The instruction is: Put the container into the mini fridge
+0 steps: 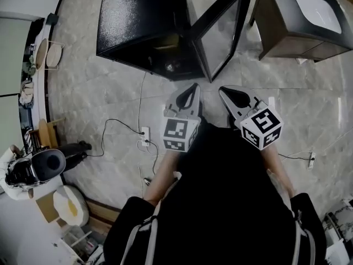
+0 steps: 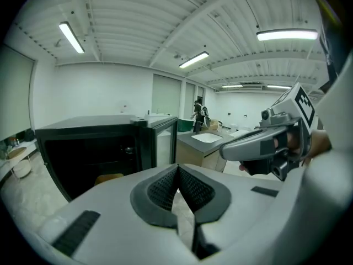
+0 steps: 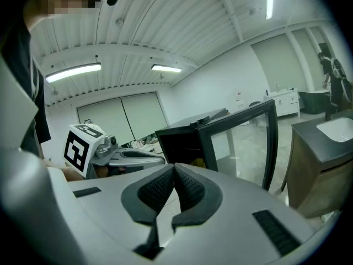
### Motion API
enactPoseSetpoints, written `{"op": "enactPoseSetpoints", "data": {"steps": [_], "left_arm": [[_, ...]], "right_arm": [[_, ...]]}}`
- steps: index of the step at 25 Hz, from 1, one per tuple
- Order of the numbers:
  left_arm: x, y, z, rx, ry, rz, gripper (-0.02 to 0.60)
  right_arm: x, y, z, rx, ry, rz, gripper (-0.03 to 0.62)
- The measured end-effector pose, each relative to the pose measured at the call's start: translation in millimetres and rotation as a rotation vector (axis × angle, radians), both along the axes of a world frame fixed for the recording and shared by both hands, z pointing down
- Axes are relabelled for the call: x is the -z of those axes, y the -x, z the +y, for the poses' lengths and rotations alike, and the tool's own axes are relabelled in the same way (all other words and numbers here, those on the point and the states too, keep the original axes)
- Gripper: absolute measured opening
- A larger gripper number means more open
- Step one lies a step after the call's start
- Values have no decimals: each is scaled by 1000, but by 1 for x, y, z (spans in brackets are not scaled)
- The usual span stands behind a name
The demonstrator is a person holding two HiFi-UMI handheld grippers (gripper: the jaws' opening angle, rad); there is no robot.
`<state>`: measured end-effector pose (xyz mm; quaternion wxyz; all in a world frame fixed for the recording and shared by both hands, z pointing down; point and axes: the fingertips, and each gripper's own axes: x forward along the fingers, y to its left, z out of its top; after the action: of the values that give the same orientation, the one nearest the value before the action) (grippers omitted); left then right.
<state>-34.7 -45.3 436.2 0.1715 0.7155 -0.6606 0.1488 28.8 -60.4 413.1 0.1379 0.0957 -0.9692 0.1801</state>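
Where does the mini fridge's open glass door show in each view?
Head view: door top centre, swung out at the fridge's right.
Left gripper view: door centre, right of the dark opening.
Right gripper view: door centre right.
Shared landmark: sink cabinet, right of the door.

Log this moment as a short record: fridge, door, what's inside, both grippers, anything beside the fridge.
fridge: black fridge on the floor, ahead of both grippers
door: glass door swung open
inside: yellowish thing low in the fridge, maybe the container; too dark to tell
left gripper: jaws together, nothing between them
right gripper: jaws together, nothing between them
beside: cabinet with a white sink on the door's side
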Motion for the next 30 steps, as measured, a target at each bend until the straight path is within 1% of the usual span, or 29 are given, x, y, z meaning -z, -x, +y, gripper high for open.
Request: {"op": "enactPoseSetpoints", "data": {"steps": [4, 6, 10, 12, 15, 18, 21, 25, 30], "left_arm": [[6, -51, 3, 29, 8, -16, 32], [9, -71, 8, 56, 8, 0, 32], [13, -99, 20, 134, -21, 36, 32], [18, -106, 26, 158, -43, 49, 32], [29, -114, 35, 184, -68, 64, 32], [44, -115, 38, 216, -88, 41, 32], [61, -116, 48, 242, -115, 35, 32], [73, -108, 65, 282, -129, 19, 32], [78, -93, 85, 330, -143, 29, 32]], "right_arm": [[-2, -43, -3, 50, 4, 1, 18], [-2, -62, -1, 65, 13, -6, 18], [-3, -90, 5, 104, 57, -41, 18], [-1, -97, 8, 119, 57, -43, 18], [5, -106, 11, 152, 67, -53, 18], [16, -109, 6, 179, 70, -75, 18], [23, -109, 4, 198, 68, -94, 18], [30, -99, 5, 242, 22, -117, 18], [41, -84, 20, 295, -41, -154, 18]]}}
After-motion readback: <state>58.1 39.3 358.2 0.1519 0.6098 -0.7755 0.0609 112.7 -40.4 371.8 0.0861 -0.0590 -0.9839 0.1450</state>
